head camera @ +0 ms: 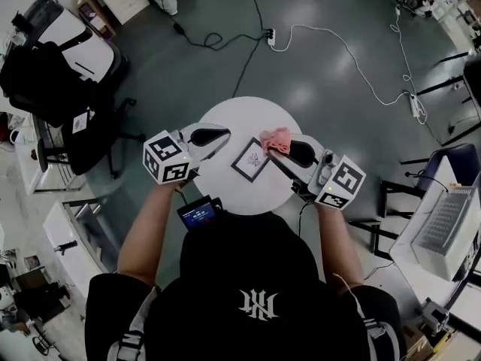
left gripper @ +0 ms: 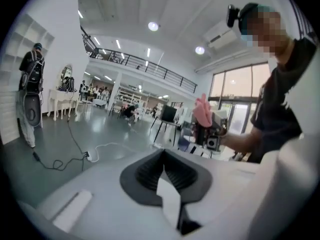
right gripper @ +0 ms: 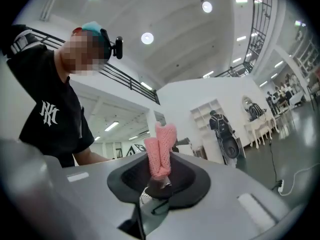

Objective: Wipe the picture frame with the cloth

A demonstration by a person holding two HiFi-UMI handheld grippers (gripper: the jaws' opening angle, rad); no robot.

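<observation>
A small dark picture frame [head camera: 251, 160] lies flat near the middle of the round white table [head camera: 225, 190]. My right gripper [head camera: 288, 149] is shut on a pink cloth [head camera: 276, 140], which hangs just off the frame's far right corner. In the right gripper view the cloth [right gripper: 160, 154] stands bunched up out of the closed jaws of that gripper [right gripper: 159, 181]. My left gripper [head camera: 214, 135] hovers left of the frame, jaws together and holding nothing. The left gripper view shows this gripper [left gripper: 164, 166] shut, with the pink cloth [left gripper: 203, 111] beyond it. Neither gripper view shows the frame.
A small device with a lit screen [head camera: 199, 212] sits at the table's near edge. On the floor lie a power strip [head camera: 270, 36] and cables. An office chair with a black bag [head camera: 56, 74] stands at the left, a laptop [head camera: 445, 220] at the right.
</observation>
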